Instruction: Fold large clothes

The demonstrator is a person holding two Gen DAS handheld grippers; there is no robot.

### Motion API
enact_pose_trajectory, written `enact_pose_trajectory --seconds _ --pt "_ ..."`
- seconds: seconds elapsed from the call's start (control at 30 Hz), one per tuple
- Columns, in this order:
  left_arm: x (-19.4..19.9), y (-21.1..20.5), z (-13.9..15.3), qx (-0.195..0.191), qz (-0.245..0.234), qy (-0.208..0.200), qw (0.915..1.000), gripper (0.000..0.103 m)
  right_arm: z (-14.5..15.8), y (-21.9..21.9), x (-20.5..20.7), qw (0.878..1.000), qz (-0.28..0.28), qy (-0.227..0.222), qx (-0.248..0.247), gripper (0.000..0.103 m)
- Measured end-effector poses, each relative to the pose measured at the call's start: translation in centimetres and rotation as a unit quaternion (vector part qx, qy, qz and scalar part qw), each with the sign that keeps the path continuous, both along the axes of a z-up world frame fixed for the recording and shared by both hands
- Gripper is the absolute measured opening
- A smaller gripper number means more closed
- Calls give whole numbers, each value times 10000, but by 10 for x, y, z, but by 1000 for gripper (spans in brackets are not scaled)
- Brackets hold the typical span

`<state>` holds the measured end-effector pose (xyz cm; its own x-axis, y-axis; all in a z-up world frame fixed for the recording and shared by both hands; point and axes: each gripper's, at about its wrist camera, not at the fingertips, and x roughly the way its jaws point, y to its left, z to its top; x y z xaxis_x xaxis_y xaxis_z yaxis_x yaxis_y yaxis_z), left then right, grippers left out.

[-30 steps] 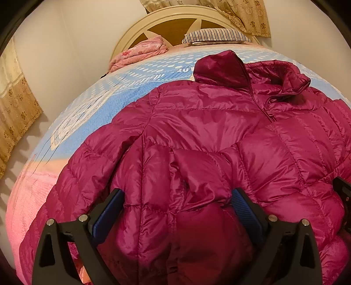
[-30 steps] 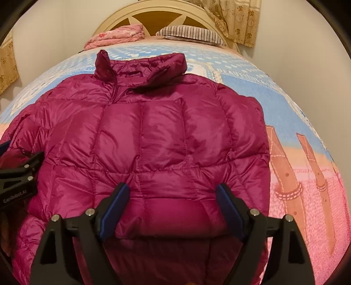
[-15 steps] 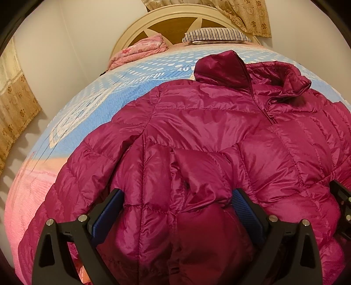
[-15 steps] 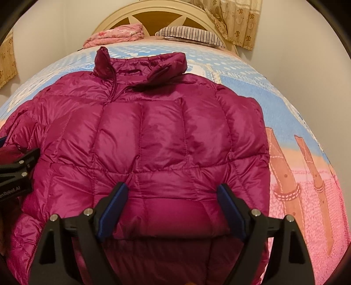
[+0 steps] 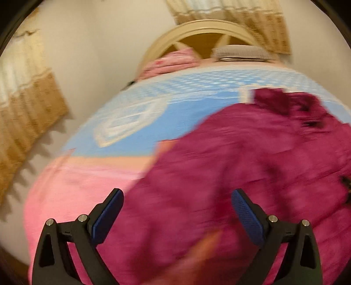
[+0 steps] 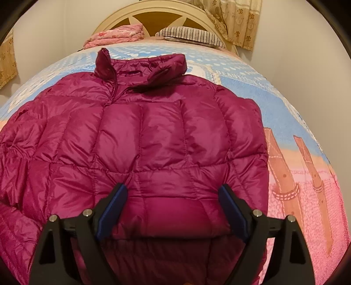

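Left wrist view, blurred, shows bare bedspread [image 5: 92,188] left of the jacket [image 5: 252,157]; right wrist view shows the jacket [image 6: 158,131] flat, collar toward the headboard [image 6: 153,13]. Left gripper [image 5: 177,208] stands wide, gripping nothing. Right gripper [image 6: 171,203] jaws are opening, straddling the hem fold.

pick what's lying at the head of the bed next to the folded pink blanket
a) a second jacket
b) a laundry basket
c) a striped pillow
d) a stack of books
c: in the right wrist view a striped pillow lies against the headboard, to the right of the folded pink blanket, while the only jacket is spread lower on the bed.
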<state>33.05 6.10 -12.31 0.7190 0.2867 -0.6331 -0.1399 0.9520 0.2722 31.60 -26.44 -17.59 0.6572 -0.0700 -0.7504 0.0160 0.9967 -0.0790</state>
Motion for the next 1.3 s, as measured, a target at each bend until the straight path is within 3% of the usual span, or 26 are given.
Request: enact_pose_trajectory --seconds 0.1,0.23,0.5,0.53,0.57,0.6,0.67,0.77,0.83,1.07,1.3 --pt "-15 64 -6 72 643 138 9978 99 4 2 -6 10000 56 -42 -11 90" --pt "-37 125 -24 -336 1172 468 9914 99 20 13 -20 9991 92 -273 -305 90" --pt "-55 144 -54 -801 1327 678 9856 98 50 50 -50 9945 658 -738 -338 97" --pt "-53 139 -55 -813 1298 668 9859 89 49 54 -49 9940 691 -747 -390 97" --pt "-53 138 -55 -847 1238 667 9864 73 48 56 -49 9936 711 -744 -458 97" --pt "-52 135 -56 -827 1219 666 9868 64 45 58 -47 9933 711 -728 -556 97" --pt "-51 132 -53 -697 1192 664 9882 34 39 57 -44 9927 618 -700 -761 97" --pt "-54 137 -43 -671 1141 589 9895 17 35 48 -43 9937 423 -674 -794 97" --pt "-55 137 -36 -662 1118 519 9902 10 34 41 -44 9946 335 -631 -751 97" --pt "-63 122 17 -298 1080 -132 9936 6 35 29 -53 9936 238 -650 -896 97" --pt "-45 64 74 -37 578 -624 9964 3 40 0 -54 9928 -98 -704 -962 97"
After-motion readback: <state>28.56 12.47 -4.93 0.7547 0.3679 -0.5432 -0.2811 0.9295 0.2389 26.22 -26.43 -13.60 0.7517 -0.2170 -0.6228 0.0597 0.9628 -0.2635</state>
